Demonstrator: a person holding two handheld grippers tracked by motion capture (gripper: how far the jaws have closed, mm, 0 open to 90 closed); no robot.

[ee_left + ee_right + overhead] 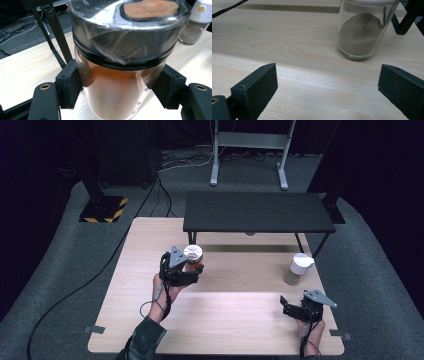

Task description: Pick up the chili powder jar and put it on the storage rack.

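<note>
A: The left gripper (192, 270) is clenched on the spice jar (193, 256) with the orange powder. In the left gripper view the two black pads (71, 82) press on the glass just under the dark lid (125, 37) — one on each side.

B: Is the grip good?

A: I judge it is a little high on the body, near the lid, but level. To do the step well, keep the jar upright and move it slowly, because the top has an open window (150, 8) where powder shows. A tilt could spill it.

B: And the right gripper (292, 307)?

A: It is released, jaws wide apart, low at the lower right of the high view. In front of it stands the white-capped jar (299, 268) with grey powder, apart from the jaws.

B: Where is free room?

A: The jar is left of center in the high view, just below the black shelf (257, 212). The shelf edge is near, so I would not lift toward the top of the frame. The bare wooden table (235, 315) in the lower middle, between the two grippers, gives open space — the table edges there are well apart from both jars.
</note>
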